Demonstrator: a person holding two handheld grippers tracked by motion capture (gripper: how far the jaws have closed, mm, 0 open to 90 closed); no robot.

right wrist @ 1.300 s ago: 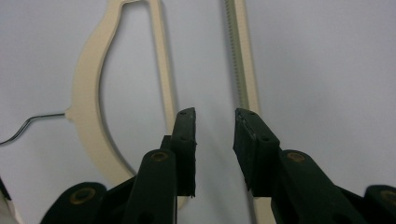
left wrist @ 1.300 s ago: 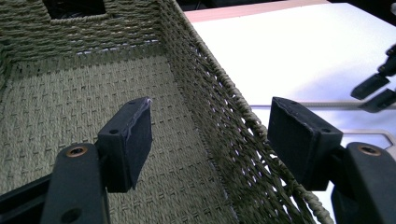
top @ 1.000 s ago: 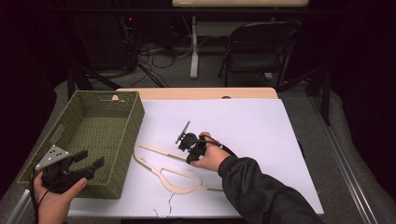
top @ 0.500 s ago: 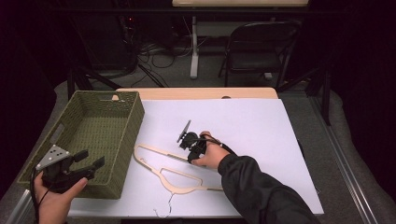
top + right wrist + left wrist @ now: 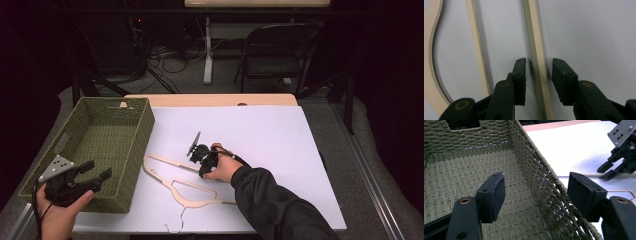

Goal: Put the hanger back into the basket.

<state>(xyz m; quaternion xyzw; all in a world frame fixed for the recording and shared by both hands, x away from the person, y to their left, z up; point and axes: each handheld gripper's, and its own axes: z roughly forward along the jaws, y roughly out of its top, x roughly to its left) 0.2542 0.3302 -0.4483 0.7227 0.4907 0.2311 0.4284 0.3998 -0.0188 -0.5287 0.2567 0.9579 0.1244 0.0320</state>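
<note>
Nothing shifted in last second. Your right gripper (image 5: 537, 65) straddles notched bar of cream wooden hanger (image 5: 172, 175), jaws apart, unclamped; close now. Left gripper (image 5: 536, 192) open over green woven basket (image 5: 132, 150) at nine o'clock.

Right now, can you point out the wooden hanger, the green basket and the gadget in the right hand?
wooden clothes hanger (image 5: 192, 186): high view, on its curved pale shoulder bar.
green woven basket (image 5: 136, 145): high view, on its right side wall.
right gripper (image 5: 539, 67): right gripper view, between the fingertips, astride the hanger's notched bar.
</note>
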